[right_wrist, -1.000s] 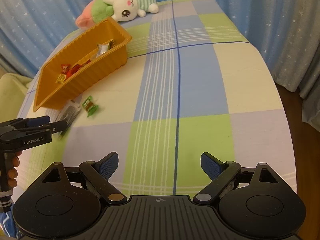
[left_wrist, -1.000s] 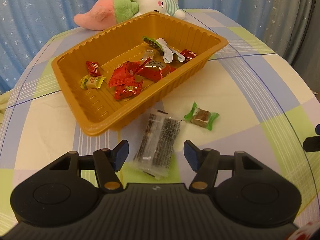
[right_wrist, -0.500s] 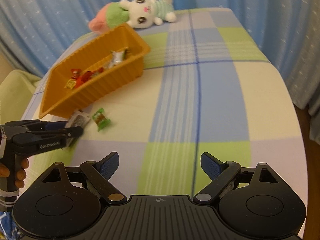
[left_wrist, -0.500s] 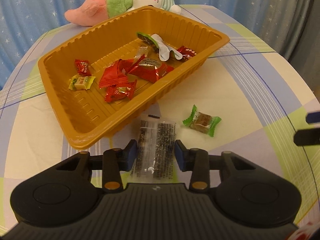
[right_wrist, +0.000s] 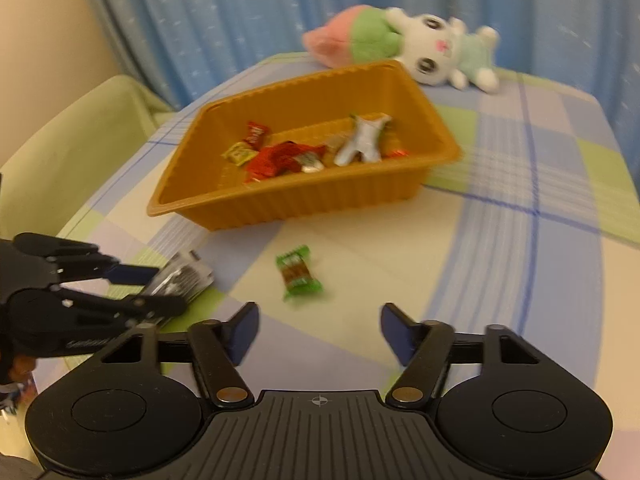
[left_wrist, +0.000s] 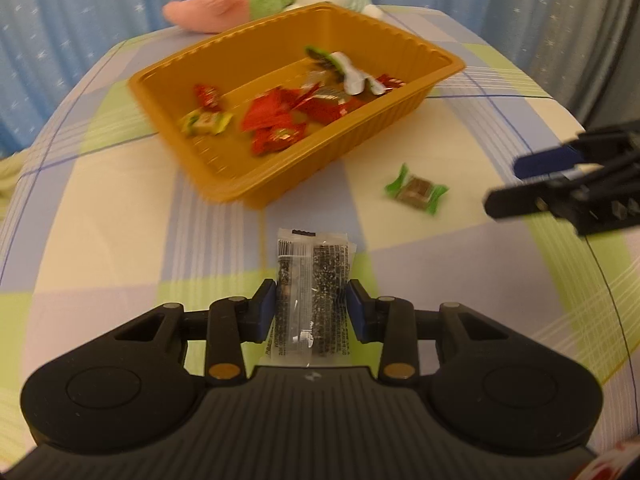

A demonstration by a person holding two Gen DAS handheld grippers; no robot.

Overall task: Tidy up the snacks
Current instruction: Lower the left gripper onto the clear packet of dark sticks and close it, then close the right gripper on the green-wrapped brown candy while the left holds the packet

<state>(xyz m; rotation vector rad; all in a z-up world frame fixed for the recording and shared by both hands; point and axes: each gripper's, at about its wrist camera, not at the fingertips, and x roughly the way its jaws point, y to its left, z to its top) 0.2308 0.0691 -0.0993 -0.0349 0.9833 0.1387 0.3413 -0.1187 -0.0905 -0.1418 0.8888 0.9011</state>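
Left wrist view: left gripper [left_wrist: 312, 306] closed on clear sesame packet [left_wrist: 313, 280], pads pressing both long edges; packet just short of orange tray [left_wrist: 256, 196]. Advice: lift clear of near rim before release (thin film may slip).

Right wrist view: right gripper [right_wrist: 318, 334] half-open, jaws just narrowing, empty; green candy [right_wrist: 298, 274] lies between it and tray. Straddle candy squarely, then close.
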